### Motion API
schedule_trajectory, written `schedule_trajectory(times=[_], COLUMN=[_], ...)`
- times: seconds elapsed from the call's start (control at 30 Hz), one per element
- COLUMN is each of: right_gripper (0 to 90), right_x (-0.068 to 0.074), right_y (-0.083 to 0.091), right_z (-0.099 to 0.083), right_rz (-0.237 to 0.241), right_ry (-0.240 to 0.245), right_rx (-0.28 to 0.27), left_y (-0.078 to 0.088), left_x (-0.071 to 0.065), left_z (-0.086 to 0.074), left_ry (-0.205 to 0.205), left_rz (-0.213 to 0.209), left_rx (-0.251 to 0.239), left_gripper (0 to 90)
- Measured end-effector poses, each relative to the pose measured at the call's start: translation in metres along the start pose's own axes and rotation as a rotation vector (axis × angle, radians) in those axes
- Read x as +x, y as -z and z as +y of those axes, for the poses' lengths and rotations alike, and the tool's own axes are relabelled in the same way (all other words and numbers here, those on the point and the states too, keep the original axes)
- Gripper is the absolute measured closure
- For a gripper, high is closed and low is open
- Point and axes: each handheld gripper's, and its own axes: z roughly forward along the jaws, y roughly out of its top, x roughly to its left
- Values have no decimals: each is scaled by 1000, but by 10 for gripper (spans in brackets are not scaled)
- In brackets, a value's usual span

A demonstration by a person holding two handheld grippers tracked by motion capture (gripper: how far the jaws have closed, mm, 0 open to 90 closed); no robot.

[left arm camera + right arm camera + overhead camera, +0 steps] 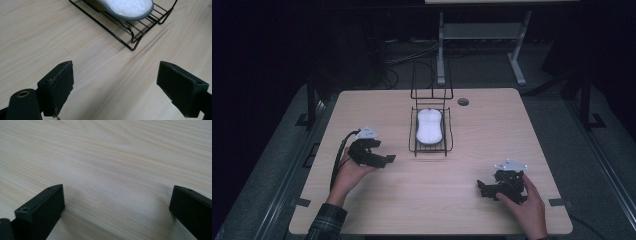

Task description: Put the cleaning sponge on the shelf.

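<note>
A white slipper (pixel 429 125) with a grey sole edge lies in a black wire rack (pixel 447 147) at the middle of the wooden table; in the left gripper view the slipper (pixel 130 7) and the rack (pixel 130 32) sit ahead of the jaws. My left gripper (pixel 388 160) is held to the left of the rack, its jaws wide apart with nothing between them (pixel 115 87). My right gripper (pixel 480 189) rests low near the table's front right, pointing left, open over bare wood (pixel 117 207).
The light wood table (pixel 462 200) has a round cable hole (pixel 463 102) at its back. The rack's tall wire back (pixel 431 80) stands behind the slipper. Beyond the table a white desk frame (pixel 482 35) stands on a dark floor.
</note>
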Motion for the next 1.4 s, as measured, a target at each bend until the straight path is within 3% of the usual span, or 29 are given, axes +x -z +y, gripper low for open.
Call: schedule_trajectory(times=[0.1,0.5,0.77,1.1,1.4], right_gripper=[0,0,0,0,0], right_x=[0,0,0,0,0], right_y=[0,0,0,0,0], right_z=[0,0,0,0,0], right_rz=[0,1,1,0,0], right_ry=[0,0,0,-1,-1], right_rx=[0,-1,-1,-1,1], left_y=[5,25,42,52,52], left_x=[-5,-17,-21,-22,-24], left_z=[-10,-34,-57,-90,-105], left_ry=[-12,-25,-20,-9,-13], left_rz=[32,42,65,99,109], left_rx=[3,-33,-32,29,72], left_gripper=[134,134,134,135,134])
